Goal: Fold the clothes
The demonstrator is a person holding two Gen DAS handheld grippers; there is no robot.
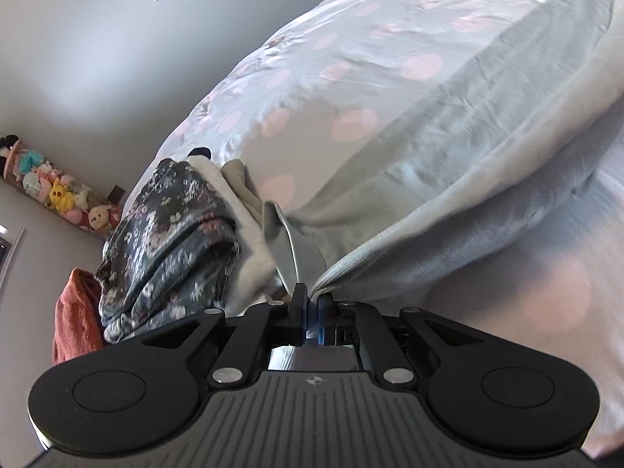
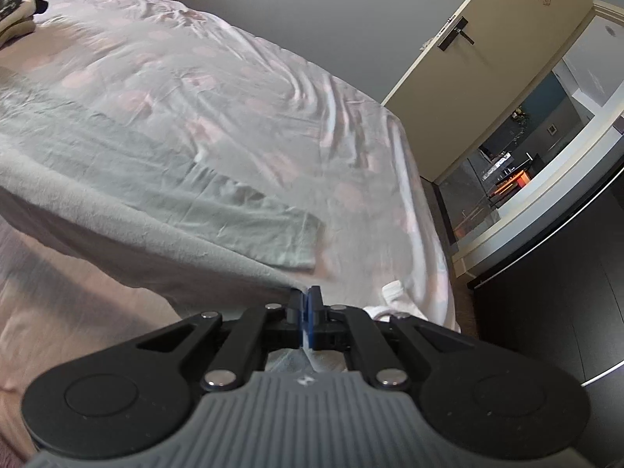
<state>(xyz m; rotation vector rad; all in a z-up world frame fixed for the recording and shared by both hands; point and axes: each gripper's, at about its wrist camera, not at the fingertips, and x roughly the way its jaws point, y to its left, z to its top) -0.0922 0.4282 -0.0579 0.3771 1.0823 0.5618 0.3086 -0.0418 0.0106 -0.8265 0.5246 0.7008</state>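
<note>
With the left claw point(image 1: 310, 296) and right claw point(image 2: 305, 298) each pinching the grey garment point(image 2: 163, 179), its raised edge is best carried level toward twelve o'clock across the bed point(image 2: 273, 89).

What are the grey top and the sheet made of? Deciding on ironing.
Grey top: looks like soft matte cotton jersey, fine creases, slightly fuzzy edge. Sheet: thin, smooth woven fabric, probably cotton, with crisp wrinkles and pink dots. Neither is certain.
</note>
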